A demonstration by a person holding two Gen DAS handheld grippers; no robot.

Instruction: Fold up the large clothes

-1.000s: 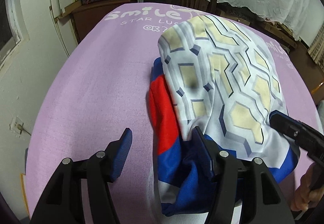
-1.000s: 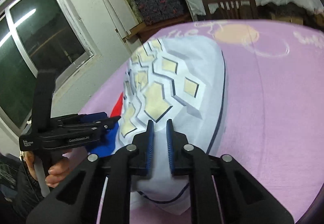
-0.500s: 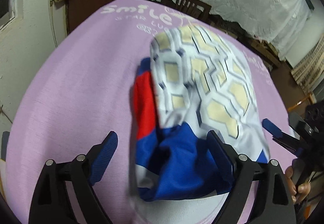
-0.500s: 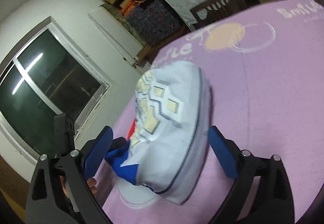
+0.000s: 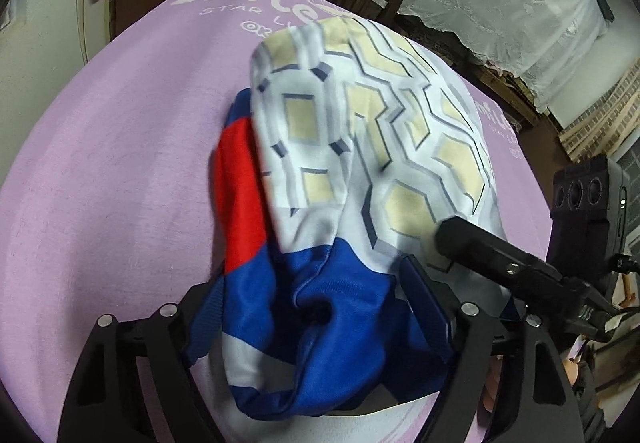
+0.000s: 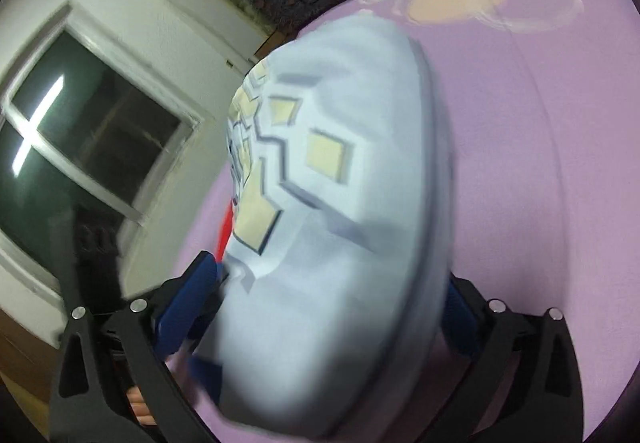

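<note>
Both tongs now spread, garment released

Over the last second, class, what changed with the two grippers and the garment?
The right gripper let go of the folded garment: its jaws, shut a second ago, now stand wide around the near end. The left gripper moved in, straddling the blue end. The garment stayed on the purple tablecloth.
</note>
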